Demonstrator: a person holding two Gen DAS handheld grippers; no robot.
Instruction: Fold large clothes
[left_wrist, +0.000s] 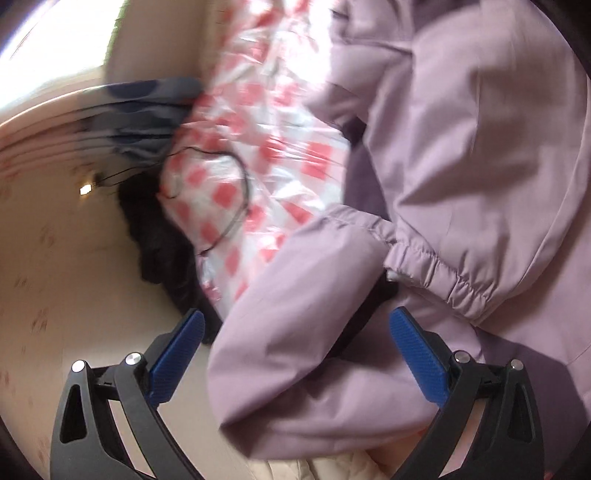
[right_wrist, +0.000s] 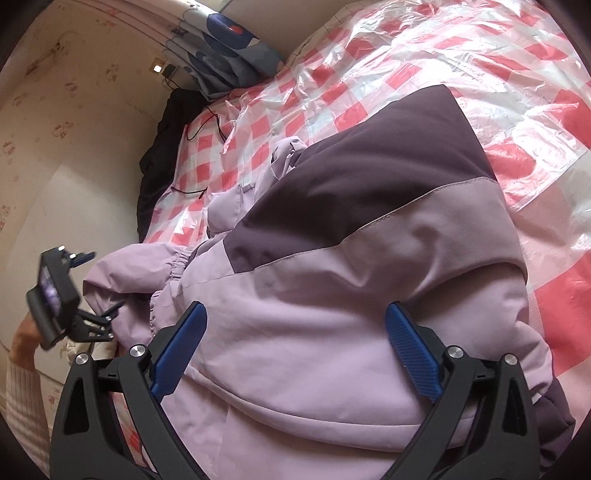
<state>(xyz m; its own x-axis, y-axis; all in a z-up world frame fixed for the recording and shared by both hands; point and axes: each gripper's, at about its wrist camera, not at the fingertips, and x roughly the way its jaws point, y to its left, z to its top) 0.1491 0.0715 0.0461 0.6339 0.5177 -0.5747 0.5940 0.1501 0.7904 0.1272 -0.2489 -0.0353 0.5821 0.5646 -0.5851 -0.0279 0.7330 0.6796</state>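
Note:
A lilac jacket (right_wrist: 332, 295) with a dark purple panel (right_wrist: 369, 166) lies bunched on the bed. My right gripper (right_wrist: 295, 306) is open just over the jacket's body, its blue pads (right_wrist: 410, 350) clear of the cloth on both sides. In the left wrist view my left gripper (left_wrist: 295, 314) is open wide, with a lilac sleeve (left_wrist: 288, 369) lying between its fingers; an elastic cuff (left_wrist: 443, 273) shows just beyond. From the right wrist view the left gripper (right_wrist: 103, 280) sits at the sleeve's end (right_wrist: 129, 266) by the bed's left edge, held by a hand (right_wrist: 22, 339).
A red-and-white checked plastic sheet (right_wrist: 443, 55) covers the bed. A black garment (right_wrist: 159, 147) and blue patterned bedding (right_wrist: 229, 40) are piled at the far left corner against the papered wall (right_wrist: 55, 129). A thin black cable (right_wrist: 207, 125) trails over the sheet.

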